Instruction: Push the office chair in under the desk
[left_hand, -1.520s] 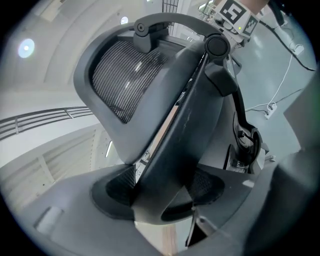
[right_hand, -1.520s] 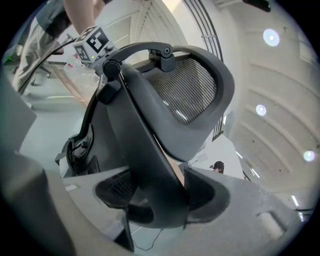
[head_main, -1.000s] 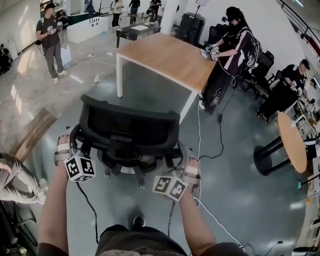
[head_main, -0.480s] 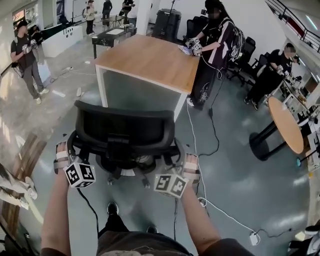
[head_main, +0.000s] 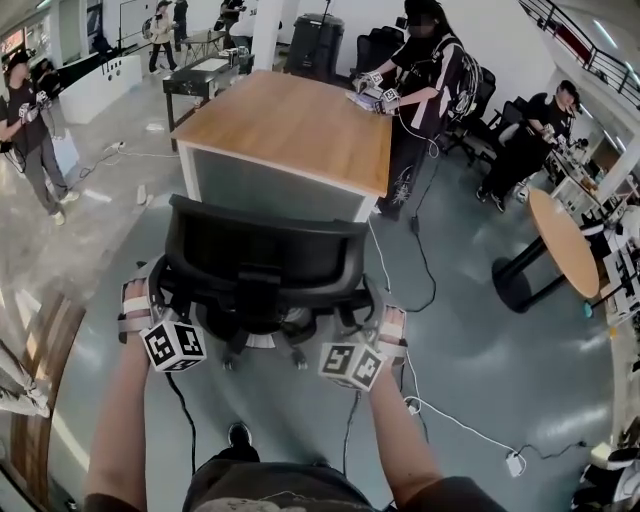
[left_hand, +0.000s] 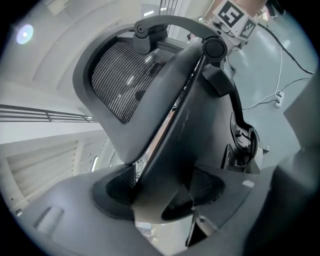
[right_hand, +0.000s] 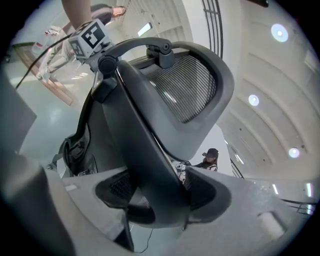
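The black mesh-backed office chair (head_main: 265, 255) stands just in front of the wooden desk (head_main: 290, 125), its backrest top close to the desk's near edge. My left gripper (head_main: 148, 305) holds the chair's left side and my right gripper (head_main: 388, 328) its right side. In the left gripper view the left gripper (left_hand: 160, 187) has its pads pressed on a dark frame bar of the chair (left_hand: 125, 75). The right gripper view shows the right gripper (right_hand: 157, 192) clamped the same way on the chair (right_hand: 185, 85).
A person (head_main: 425, 70) stands working at the desk's far right corner. A round table (head_main: 565, 245) and a seated person (head_main: 530, 130) are on the right. White cables (head_main: 450, 420) run across the floor beside me. Another person (head_main: 25, 110) stands far left.
The chair and I have rolled forward toward the desk, which now sits much nearer and squarer ahead. Both grippers keep the same hold on the chair.
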